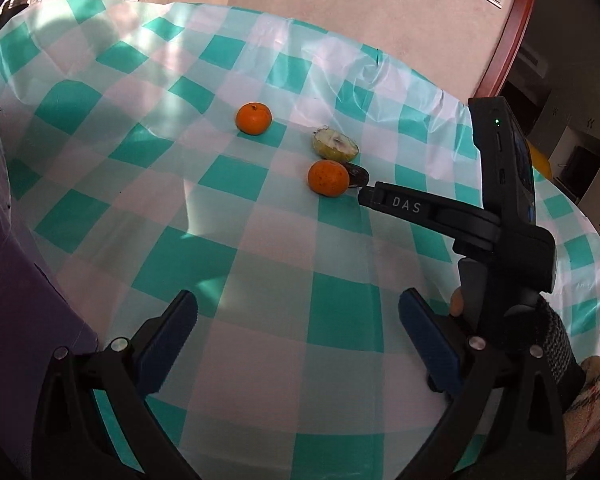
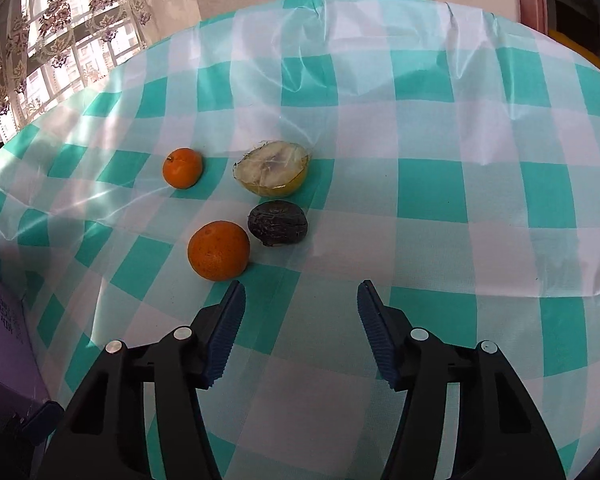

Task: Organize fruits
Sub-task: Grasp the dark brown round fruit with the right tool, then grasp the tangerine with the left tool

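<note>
Right tool (image 2: 300,300): released, empty, low over the teal-and-white checked desk (image 2: 460,208). Left tool (image 1: 296,320): released, empty, further back. We judge the approach step is in hand. Nearest: large round orange (image 2: 219,251), just off the left fingertip; dark wrinkled fruit (image 2: 278,223) beside it may crowd closing. Beyond: cut pale half fruit (image 2: 273,173), small orange mandarin (image 2: 182,168).

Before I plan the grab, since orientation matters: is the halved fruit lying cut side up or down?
Cut side up. The halved fruit shows its pale flesh facing upward and tilted toward the camera, yellow skin resting on the tablecloth.
</note>
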Available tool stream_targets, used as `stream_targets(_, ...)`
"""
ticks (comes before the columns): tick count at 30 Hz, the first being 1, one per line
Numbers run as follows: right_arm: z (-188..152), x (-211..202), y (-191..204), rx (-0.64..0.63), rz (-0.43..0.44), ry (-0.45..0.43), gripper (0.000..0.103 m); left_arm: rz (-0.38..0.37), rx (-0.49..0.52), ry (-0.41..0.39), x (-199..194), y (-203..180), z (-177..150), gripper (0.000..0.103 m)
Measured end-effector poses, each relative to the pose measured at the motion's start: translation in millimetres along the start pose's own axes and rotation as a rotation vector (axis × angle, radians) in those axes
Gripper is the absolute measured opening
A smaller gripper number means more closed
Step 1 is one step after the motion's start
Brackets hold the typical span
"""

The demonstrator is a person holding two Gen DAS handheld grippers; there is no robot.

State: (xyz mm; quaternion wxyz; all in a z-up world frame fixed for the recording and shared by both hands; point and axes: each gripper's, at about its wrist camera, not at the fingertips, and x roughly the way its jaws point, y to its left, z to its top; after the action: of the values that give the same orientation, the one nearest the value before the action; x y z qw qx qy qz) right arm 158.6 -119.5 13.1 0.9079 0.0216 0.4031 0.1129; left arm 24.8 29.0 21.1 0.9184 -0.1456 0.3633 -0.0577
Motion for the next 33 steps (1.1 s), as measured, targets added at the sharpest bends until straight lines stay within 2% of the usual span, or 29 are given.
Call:
stream_targets(6,21.4,21.2,-0.5,-0.002,0.022,0.014,0.055,-0.014,0.005,0.048,23.6,-5.0,13.3,0.101)
stream_targets(11,28.7,34.0,6.5,-0.038,0.034,0.058,0.053,-0.004,-0.012,0.055,40.2,-7.1,25.9,0.101)
stream_targets(14,30.3,36.2,10.7,-0.058,0.027,0.057,0.046,0.017,-0.034,0.061,54.4,-7.8,37.5,0.101)
stream_targets(15,30.6,36.7,9.9,-0.053,0.031,0.056,0.040,0.024,-0.041,0.066,59.4,-8.1,41.4,0.101)
stream_targets(18,29.8,32.5,-2.1,0.006,0.064,0.037,0.039,0.042,-0.044,0.073,73.2,-9.9,52.7,0.101)
stream_targets(22,24.7,21.6,-47.7,0.239,0.143,-0.030,0.038,0.066,-0.025,0.078,90.6,-15.6,67.9,0.101)
stream_targets(24,24.1,17.1,-60.2,0.298,0.147,-0.059,0.038,0.080,-0.027,0.078,100.6,-17.1,76.7,0.101)
stream_targets(29,24.9,15.4,-59.9,0.300,0.143,-0.067,0.039,0.136,-0.041,0.085,125.1,-17.7,97.0,0.098)
stream_targets(33,25.6,17.8,-69.0,0.355,0.153,-0.069,0.039,0.144,-0.015,0.097,137.4,-22.6,105.9,0.093)
